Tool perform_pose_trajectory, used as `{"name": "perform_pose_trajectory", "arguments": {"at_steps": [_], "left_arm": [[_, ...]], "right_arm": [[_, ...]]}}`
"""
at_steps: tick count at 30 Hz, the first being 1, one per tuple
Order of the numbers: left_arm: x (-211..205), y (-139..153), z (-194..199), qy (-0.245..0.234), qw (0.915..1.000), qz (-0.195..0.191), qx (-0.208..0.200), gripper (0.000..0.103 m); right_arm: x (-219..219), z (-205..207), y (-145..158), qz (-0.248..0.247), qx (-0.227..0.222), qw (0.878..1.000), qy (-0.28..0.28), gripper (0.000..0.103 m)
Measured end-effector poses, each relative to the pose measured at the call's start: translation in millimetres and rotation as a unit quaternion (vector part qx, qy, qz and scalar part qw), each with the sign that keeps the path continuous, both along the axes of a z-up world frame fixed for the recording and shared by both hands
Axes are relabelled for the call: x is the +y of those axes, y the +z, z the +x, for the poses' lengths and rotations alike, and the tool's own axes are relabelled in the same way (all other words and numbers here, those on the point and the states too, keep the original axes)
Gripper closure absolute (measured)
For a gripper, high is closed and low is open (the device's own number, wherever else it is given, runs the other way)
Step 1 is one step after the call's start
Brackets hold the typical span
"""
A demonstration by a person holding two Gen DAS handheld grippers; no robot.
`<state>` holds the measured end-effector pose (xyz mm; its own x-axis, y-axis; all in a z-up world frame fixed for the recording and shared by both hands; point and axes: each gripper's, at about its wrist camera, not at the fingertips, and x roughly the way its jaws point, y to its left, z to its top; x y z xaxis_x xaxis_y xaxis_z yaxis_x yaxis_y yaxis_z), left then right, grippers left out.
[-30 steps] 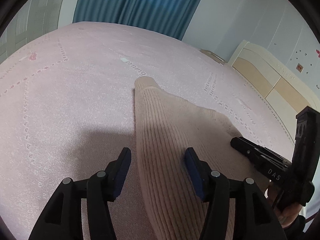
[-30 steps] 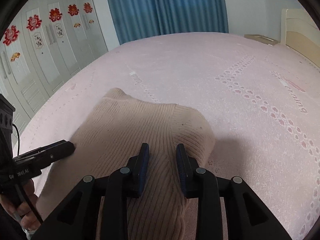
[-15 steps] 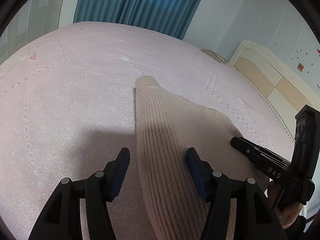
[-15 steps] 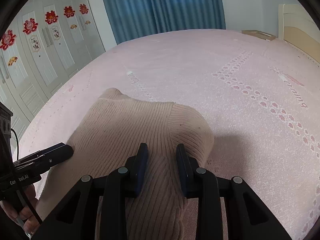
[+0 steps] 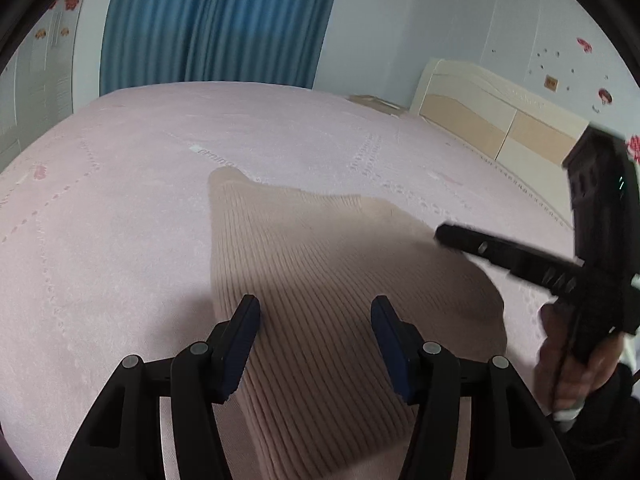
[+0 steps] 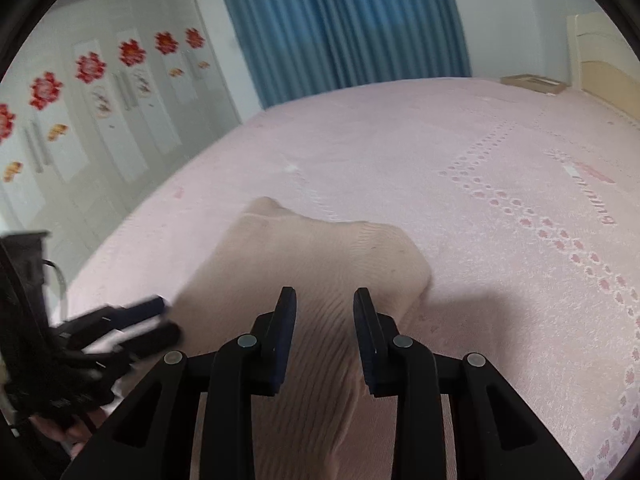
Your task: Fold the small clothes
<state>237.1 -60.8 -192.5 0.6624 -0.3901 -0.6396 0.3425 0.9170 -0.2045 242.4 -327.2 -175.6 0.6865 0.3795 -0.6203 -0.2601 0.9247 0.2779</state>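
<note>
A beige ribbed knit garment [image 5: 320,248] lies folded on the pink bed cover [image 5: 120,240], its narrow end pointing away from me. My left gripper [image 5: 315,304] hovers over the garment's near left part. Its jaws stand wide apart and the pads touch nothing. In the right wrist view the garment [image 6: 320,256] runs under my right gripper [image 6: 325,294], whose jaws leave a narrow gap with cloth showing below them and no visible pinch. The left gripper [image 6: 164,318] appears blurred at the garment's left edge. The right gripper [image 5: 452,236] reaches in over its right side, held by a hand [image 5: 576,368].
The pink bed cover [image 6: 500,200] spreads wide to the left, right and far side. A blue curtain [image 5: 216,24] hangs behind the bed. A cream headboard [image 5: 480,120] stands at the right, and white wardrobe doors [image 6: 100,128] with red flower stickers at the left. A flat box [image 6: 532,82] lies by the headboard.
Both grippers have drawn back and risen a little, and the left view has rolled. The garment lies as before. Neither pair of jaws has visibly changed its gap.
</note>
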Motion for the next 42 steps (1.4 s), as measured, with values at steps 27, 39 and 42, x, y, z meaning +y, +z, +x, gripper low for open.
{"name": "perform_pose_trajectory", "arguments": {"at_steps": [27,39,42], "left_arm": [[46,-8,-58,0.084,0.9950,-0.033,0.044,0.053],[12,15,3,0.029,0.9994,-0.009,0.014,0.055],[1,9,20,0.008,0.9995,0.013,0.029,0.068]], "right_arm": [[-8,-106,8,0.016,-0.009,1.000,0.019,0.063],[41,-20,3,-0.111,-0.008,0.993,0.033,0.074],[38,-3,-4,-0.106,0.007,0.994,0.036,0.074]]}}
